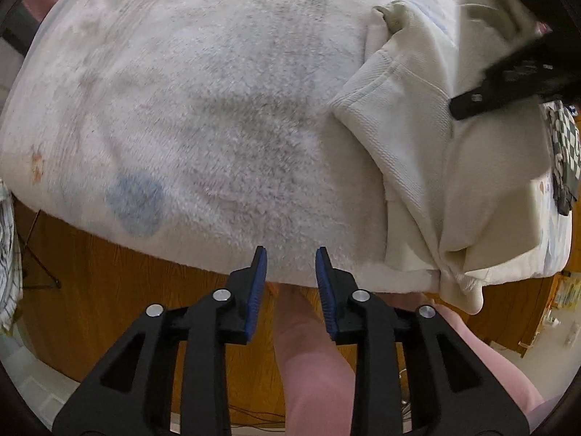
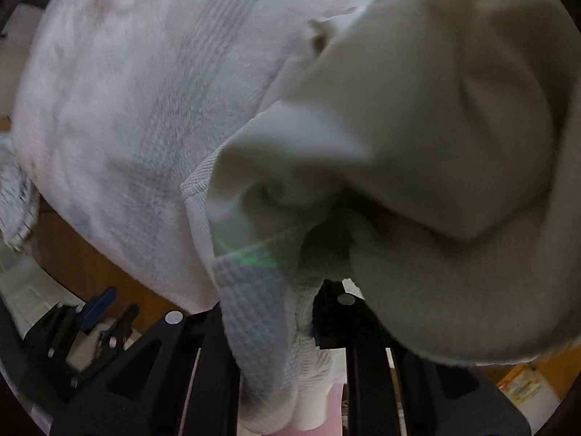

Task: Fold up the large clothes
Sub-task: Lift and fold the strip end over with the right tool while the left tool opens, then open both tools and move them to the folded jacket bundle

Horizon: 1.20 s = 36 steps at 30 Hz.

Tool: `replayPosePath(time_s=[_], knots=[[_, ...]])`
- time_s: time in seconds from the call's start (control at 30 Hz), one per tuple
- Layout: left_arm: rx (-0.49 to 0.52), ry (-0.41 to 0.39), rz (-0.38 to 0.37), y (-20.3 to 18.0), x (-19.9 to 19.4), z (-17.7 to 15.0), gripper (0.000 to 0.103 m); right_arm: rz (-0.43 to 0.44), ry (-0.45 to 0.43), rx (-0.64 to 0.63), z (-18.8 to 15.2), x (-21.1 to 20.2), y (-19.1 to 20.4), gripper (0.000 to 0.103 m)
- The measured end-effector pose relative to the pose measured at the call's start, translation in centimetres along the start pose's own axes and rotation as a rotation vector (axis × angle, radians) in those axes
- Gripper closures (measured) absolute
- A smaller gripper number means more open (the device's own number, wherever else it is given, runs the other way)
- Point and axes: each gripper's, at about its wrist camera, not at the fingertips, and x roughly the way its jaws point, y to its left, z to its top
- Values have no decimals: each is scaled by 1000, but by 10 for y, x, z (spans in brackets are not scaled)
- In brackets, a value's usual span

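Cream garment (image 2: 417,116) clamped in right gripper (image 2: 308,312) jaws; left gripper (image 1: 291,265) jaws part-open, empty.

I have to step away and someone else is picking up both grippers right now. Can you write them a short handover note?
Left hand-held gripper: open, empty, over the near edge of the fluffy white blanket.
Right hand-held gripper: shut on a bunch of the cream garment, which drapes over its fingers.
Garment: at the blanket's right side, partly lifted, one ribbed cuff lying on the blanket.
Done: garment picked up at one point; no neat fold is visible.
Left: spread it flat on the blanket, then fold it.
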Motion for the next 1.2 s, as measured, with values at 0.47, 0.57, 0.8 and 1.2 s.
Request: replayPosePath(time_s=[0.47,0.57,0.8,1.2], knots=[[20,-151,25,-30,-54,74,45,454,-195,99,-11,-67,-26,26],[80,-194,30,-60,-85,82,39,422,-278,207,-21,-88,-75,20],[257,-233,-26,-159,-88,139,41,313,-439,465,-52,-104,-188,20],[67,11,-26,-182,40,268,84,413,-376,545,-13,-28,-250,75]])
